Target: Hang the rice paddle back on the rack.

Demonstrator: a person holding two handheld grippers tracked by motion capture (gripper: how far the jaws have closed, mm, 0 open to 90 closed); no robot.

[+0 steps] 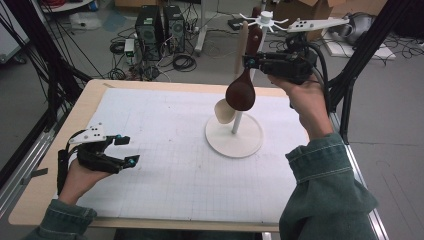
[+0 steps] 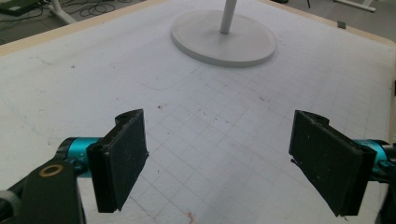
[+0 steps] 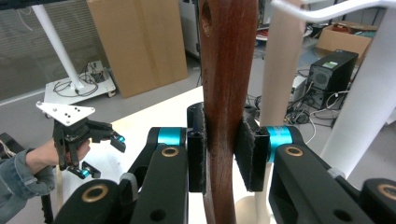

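A dark brown wooden spoon [image 1: 241, 91] hangs bowl-down beside the pole of a white hook stand [image 1: 234, 141]. My right gripper [image 1: 251, 61] is shut on its handle, high above the table. In the right gripper view both pads [image 3: 251, 154] press the dark handle [image 3: 229, 88], which has a hole near its top, close to a white hook [image 3: 327, 11]. A pale wooden spoon [image 1: 224, 111] hangs on the stand behind it. My left gripper [image 1: 129, 150] rests low at the table's left, open, with nothing between its pads [image 2: 123, 158].
A white gridded mat [image 1: 170, 165] covers the wooden table [image 1: 30, 195]. The stand's round base [image 2: 224, 39] lies ahead of the left gripper. Computer towers [image 1: 160, 30], cables and cardboard boxes stand on the floor beyond the far edge. Black frame posts [image 1: 355, 65] rise at the right.
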